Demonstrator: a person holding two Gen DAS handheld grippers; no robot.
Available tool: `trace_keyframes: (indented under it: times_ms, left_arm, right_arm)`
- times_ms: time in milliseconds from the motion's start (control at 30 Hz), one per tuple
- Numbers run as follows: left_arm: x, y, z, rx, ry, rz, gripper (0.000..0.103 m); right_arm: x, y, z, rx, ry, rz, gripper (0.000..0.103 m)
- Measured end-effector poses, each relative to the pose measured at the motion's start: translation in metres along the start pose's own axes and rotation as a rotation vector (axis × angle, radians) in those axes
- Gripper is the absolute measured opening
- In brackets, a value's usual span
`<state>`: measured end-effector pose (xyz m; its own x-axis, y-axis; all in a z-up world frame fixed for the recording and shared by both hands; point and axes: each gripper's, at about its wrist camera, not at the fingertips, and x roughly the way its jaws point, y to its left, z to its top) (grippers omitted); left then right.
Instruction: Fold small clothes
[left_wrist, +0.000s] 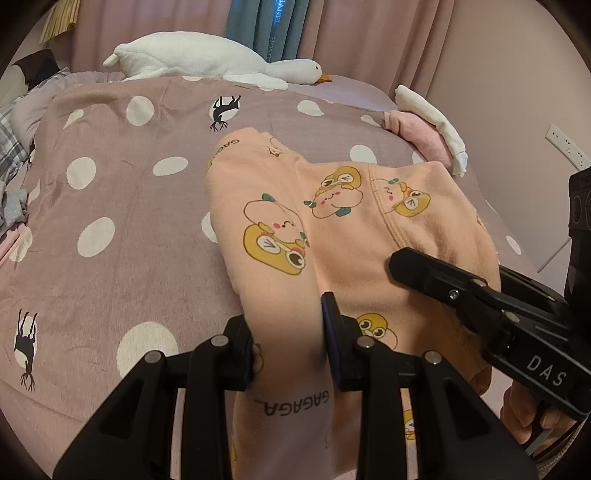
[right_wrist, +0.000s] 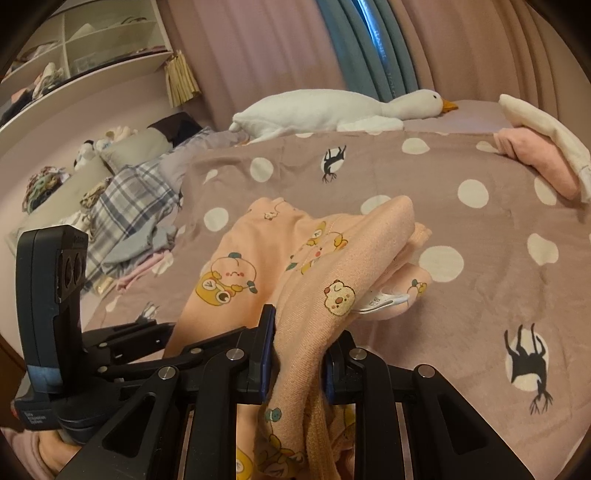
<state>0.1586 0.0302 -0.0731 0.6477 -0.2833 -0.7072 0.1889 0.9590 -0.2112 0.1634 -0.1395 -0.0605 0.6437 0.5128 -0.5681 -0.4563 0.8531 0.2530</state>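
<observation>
Left wrist view: left gripper (left_wrist: 288, 339) pinches the peach cartoon-print fleece garment (left_wrist: 332, 221); right gripper (left_wrist: 402, 264), at three o'clock, clamps its bunched edge.

Right tool (right_wrist: 299, 354) clamped on peach cartoon-print garment (right_wrist: 295, 258) above dotted bedspread (right_wrist: 480, 258)

Peach cartoon-print garment (left_wrist: 343, 229), mauve white-dotted bedspread (left_wrist: 122, 206), white plush goose (left_wrist: 207, 61), black tools (left_wrist: 288, 343)

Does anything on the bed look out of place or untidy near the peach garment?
Only one small thing: the peach garment, held in both tongs, lies bunched, and its white care label sticks out at the right side. No damage shows.
</observation>
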Motion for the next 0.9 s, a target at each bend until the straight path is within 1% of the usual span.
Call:
trace_keyframes:
  times_ms: [900]
  left_arm:
    - [0.043,0.019,0.01,-0.018,0.054,0.031,0.03]
  right_arm:
    - [0.043,-0.013,0.007,0.025,0.058,0.011,0.024]
